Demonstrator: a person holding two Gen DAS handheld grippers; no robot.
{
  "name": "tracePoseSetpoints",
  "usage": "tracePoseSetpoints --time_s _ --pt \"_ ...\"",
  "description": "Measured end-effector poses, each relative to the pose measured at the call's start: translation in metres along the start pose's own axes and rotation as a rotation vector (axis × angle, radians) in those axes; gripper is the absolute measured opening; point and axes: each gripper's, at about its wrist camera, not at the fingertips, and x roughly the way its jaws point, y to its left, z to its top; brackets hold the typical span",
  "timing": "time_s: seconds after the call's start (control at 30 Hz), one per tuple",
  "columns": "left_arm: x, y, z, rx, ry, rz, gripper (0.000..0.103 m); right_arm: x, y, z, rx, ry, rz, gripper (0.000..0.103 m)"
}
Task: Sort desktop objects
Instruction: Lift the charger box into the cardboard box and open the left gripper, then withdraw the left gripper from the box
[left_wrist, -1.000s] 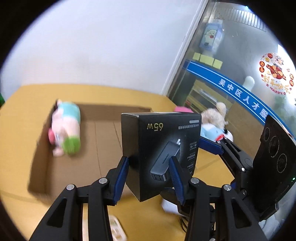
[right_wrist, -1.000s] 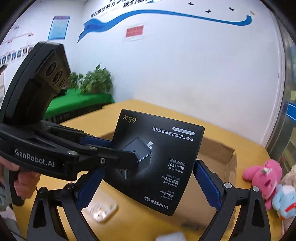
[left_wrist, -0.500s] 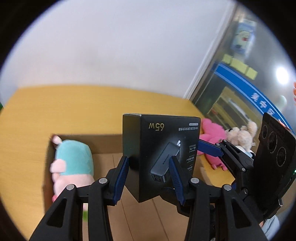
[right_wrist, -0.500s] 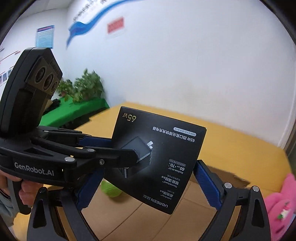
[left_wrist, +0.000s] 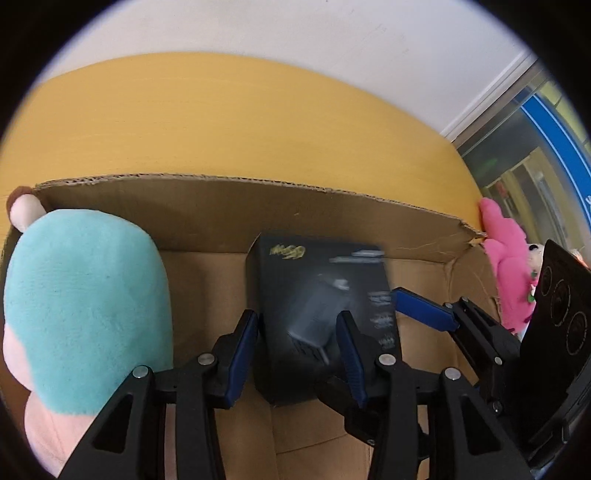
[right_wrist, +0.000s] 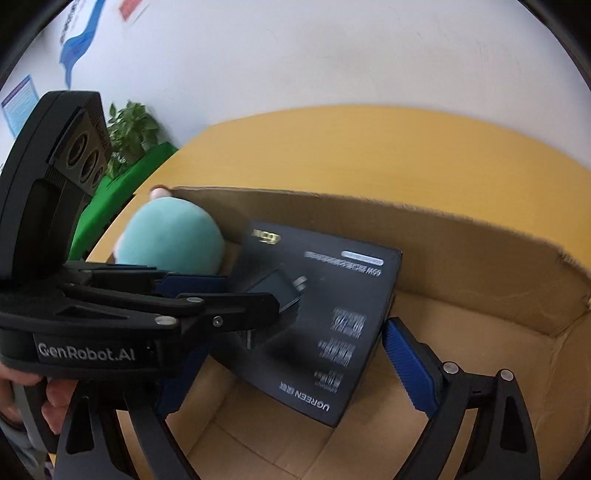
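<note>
White wall backs a yellow tabletop (left_wrist: 229, 122) on which an open cardboard box (left_wrist: 258, 206) sits, its ragged far wall running across both views. Inside that carton, the black charger box (left_wrist: 325, 306) stands roughly upright between the blue pads of the left gripper (left_wrist: 299, 354), its long axis running from the fingers up toward the carton's far wall, the printed face turned to the right and its gold "65W" mark at the far upper end; the print reads upside down. From the right wrist view the same charger box (right_wrist: 325, 325) appears tilted, its broad face slanting down toward the camera with the brand name at the near lower corner. The left gripper (right_wrist: 221, 295) pinches it there, one finger lying across the printed charger picture, while the right gripper (right_wrist: 291, 373) stands spread wide around the package without clearly touching it, one blue pad (right_wrist: 410, 369) just beside the box's right edge. A teal and pink plush toy (left_wrist: 85, 306) fills the carton's left end, close to the charger box. Only the left wrist view shows a pink plush toy (left_wrist: 509, 266) outside the carton's right far corner; only the right wrist view shows a potted plant (right_wrist: 133, 129), a green surface (right_wrist: 122, 195) beyond the tabletop's left edge, and the person's hand (right_wrist: 55, 398) on the left gripper's handle.
</note>
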Motion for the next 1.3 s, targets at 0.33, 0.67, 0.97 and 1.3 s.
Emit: tracePoseSetpoints --time_s 0.33,0.67,0.97,1.3 --pt "-0.131 -0.027 -0.062 0.163 -0.331 0.007 0.064 -0.102 0.023 -0.019 0.020 -0.139 -0.136 0.103" --pt "-0.230 -0.010 -0.229 0.214 -0.580 0.011 0.079 -0.217 0.125 -0.141 -0.011 -0.297 -0.358 0.103" --pt "-0.273 -0.027 -0.300 0.267 -0.750 0.033 0.079 -0.227 0.191 -0.185 0.007 -0.327 -0.417 0.103" --pt "-0.287 -0.054 -0.326 0.214 -0.786 0.123 0.079 -0.245 0.192 -0.212 -0.001 -0.362 -0.409 0.103"
